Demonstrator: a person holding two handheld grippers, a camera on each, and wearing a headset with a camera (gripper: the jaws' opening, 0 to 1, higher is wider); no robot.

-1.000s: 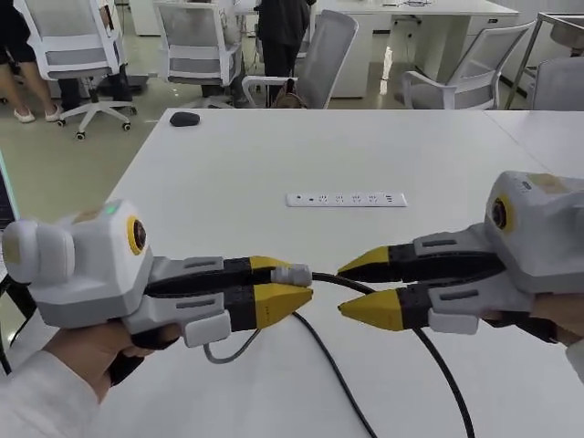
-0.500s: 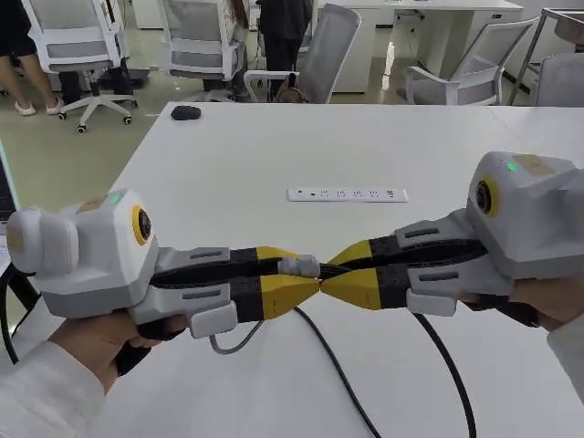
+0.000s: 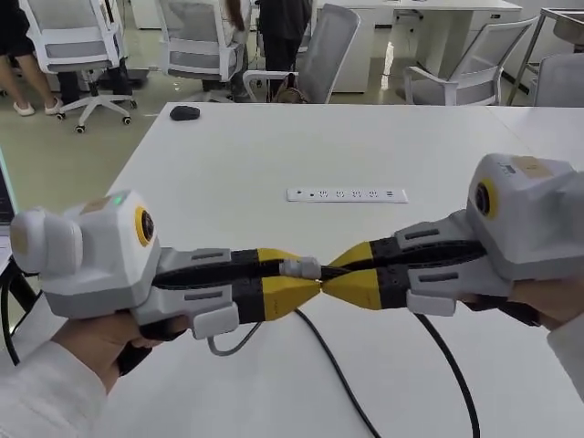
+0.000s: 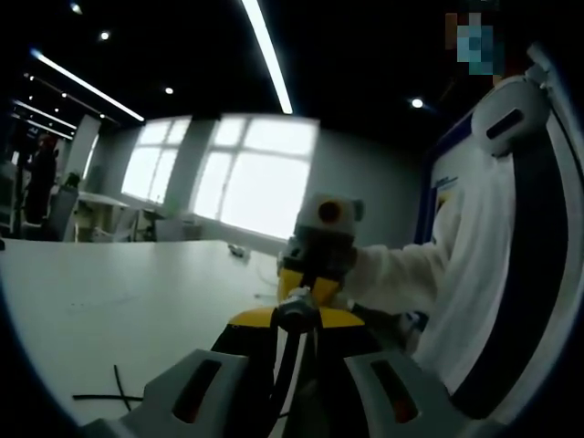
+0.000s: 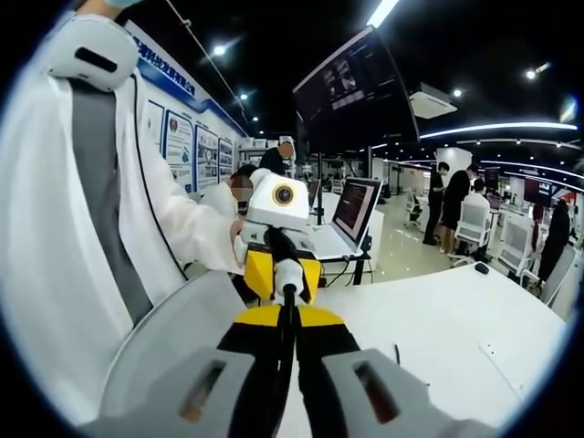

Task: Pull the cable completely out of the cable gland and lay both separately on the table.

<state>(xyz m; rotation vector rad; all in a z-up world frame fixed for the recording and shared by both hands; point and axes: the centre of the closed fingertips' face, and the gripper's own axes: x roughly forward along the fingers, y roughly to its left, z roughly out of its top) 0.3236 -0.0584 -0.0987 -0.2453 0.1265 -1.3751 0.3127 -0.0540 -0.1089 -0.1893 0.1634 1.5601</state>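
Overhead, cable (image 3: 334,367) trails across table (image 3: 274,155); left claw (image 3: 306,273) clamps gland (image 3: 299,268), right claw (image 3: 330,272) cable.

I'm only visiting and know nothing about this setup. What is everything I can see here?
cable gland: one, light grey, held above the table
cable: one, black, from the gland down over the table
power strip: one, white, mid-table
mouse: one, black, far table edge
table: one, white, under everything
office chairs: several, grey and white, beyond the table
left gripper: one, white with yellow tips, shut on the gland
right gripper: one, white with yellow tips, shut on the cable beside the gland
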